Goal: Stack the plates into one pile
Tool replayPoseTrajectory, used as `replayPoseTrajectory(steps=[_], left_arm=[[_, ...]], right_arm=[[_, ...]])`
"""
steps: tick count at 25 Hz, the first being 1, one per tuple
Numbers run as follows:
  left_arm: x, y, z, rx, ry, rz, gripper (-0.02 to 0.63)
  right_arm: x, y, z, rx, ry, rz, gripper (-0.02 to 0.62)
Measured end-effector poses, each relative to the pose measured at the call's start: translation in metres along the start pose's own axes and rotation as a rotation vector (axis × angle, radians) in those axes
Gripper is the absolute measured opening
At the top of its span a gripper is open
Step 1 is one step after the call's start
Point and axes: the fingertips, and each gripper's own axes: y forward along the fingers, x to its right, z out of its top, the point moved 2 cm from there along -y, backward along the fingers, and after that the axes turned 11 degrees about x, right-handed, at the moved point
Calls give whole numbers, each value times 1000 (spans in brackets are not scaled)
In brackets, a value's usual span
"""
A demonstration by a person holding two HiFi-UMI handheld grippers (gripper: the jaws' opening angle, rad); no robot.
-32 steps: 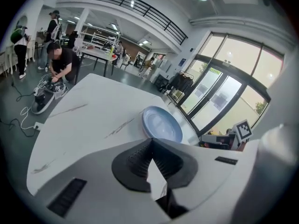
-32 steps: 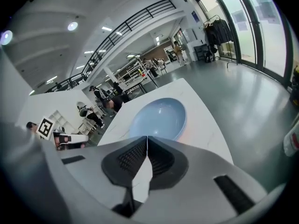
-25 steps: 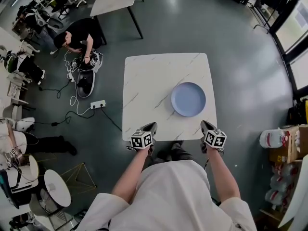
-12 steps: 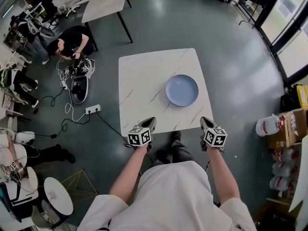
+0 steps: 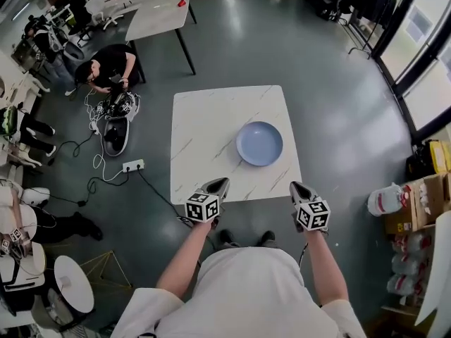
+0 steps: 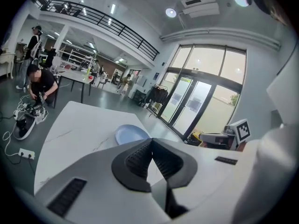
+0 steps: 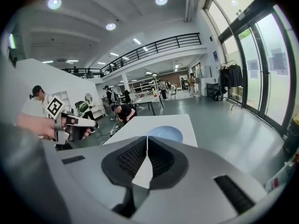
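One light blue plate (image 5: 259, 143) lies on the right half of a white marble-look table (image 5: 204, 132); whether it is a single plate or a pile I cannot tell. It also shows as the blue plate (image 6: 131, 134) in the left gripper view and the plate (image 7: 165, 134) in the right gripper view. My left gripper (image 5: 221, 184) hovers at the table's near edge, shut and empty. My right gripper (image 5: 297, 186) hangs at the near right corner, also shut with nothing between its jaws. Both stay short of the plate.
A person (image 5: 106, 62) crouches on the floor at the far left among cables, bags and a power strip (image 5: 132, 165). Another table (image 5: 158, 13) stands behind. Boxes and sacks (image 5: 416, 210) sit at the right. Glass doors (image 6: 201, 101) line the far wall.
The view has pulled back: the table and plate look smaller and farther, and my feet now show below the table edge. Both grippers stay shut and keep their places at the near edge.
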Motion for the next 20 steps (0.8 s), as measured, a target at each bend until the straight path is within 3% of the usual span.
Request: replayPoseTrajectory(steps=[9, 20], left_arm=[[29, 1, 2, 39, 21, 40, 14], [45, 13, 6, 63, 46, 43, 14]], right_arm=[[46, -16, 24, 4, -53, 40, 26], [59, -10, 31, 37, -16, 69, 25]])
